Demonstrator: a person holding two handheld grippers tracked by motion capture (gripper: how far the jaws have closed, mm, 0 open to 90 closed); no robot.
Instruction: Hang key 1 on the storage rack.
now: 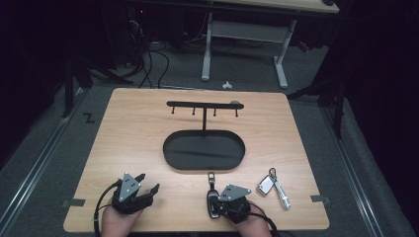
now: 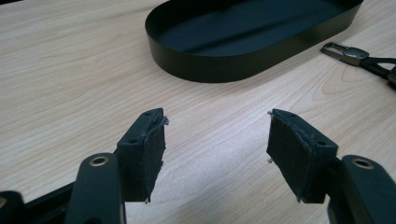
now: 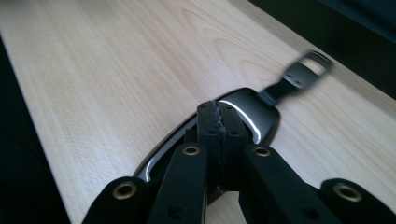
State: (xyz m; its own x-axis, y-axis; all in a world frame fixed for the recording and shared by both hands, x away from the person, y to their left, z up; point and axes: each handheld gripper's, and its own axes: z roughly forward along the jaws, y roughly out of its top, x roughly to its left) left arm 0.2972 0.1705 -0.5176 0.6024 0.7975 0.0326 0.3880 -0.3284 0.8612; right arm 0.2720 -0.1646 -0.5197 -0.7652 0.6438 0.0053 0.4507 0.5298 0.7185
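A light wooden table [image 1: 123, 133] stands on grey carpet [image 1: 44, 163] in a dim room. Beyond its far edge stands a white-legged desk [image 1: 247, 29], with dark cables [image 1: 148, 59] on the floor to the far left. Left and right sides fall into darkness.

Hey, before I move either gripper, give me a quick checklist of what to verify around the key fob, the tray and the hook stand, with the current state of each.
1. Right gripper closed over the black key fob: jaws are together above it; whether they pinch it, cannot tell.
2. Left gripper free: ok, jaws open over bare table.
3. Oval tray ready to receive: ok, nothing in it.
4. Hook stand hooks free: ok, nothing hangs there.
5. Silver key fob out of the way: ok, lying right of the right gripper.
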